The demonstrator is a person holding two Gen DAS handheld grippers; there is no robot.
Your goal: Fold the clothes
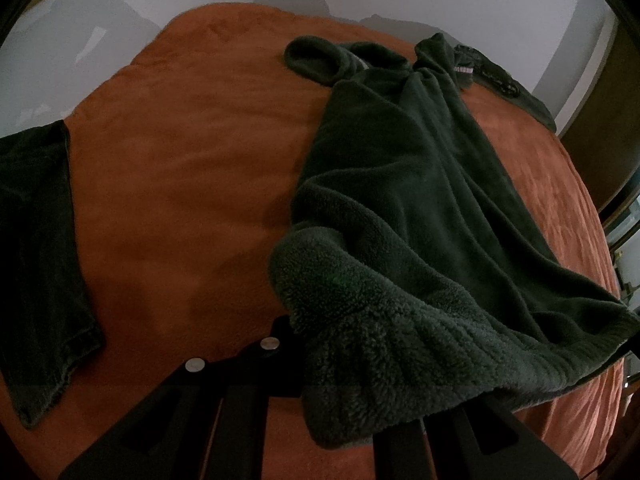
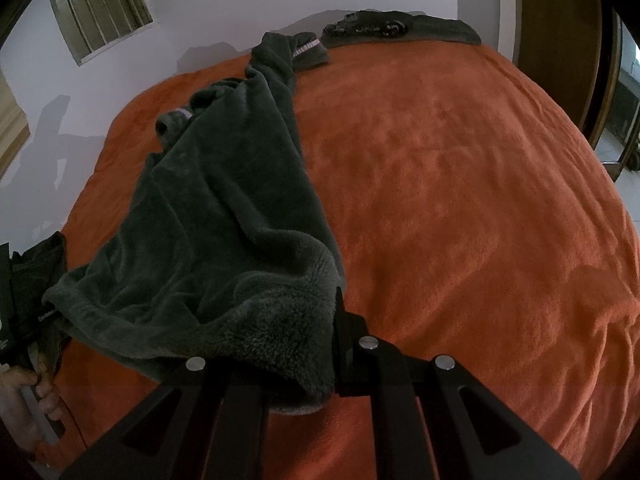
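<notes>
We had both the left gripper (image 1: 340, 364) and right gripper (image 2: 280, 354) clamped on the fleece garment's (image 1: 400, 200) near hem; keeping it taut and level over the orange blanket (image 2: 460, 200) seemed wise.

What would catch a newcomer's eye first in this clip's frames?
The dark green fleece garment, stretched down the middle of the orange bedspread, with its near hem bunched over both the left gripper and the right gripper. Next, dark jeans lie flat at the bed's left edge, and more dark clothes are piled at the far end.
</notes>
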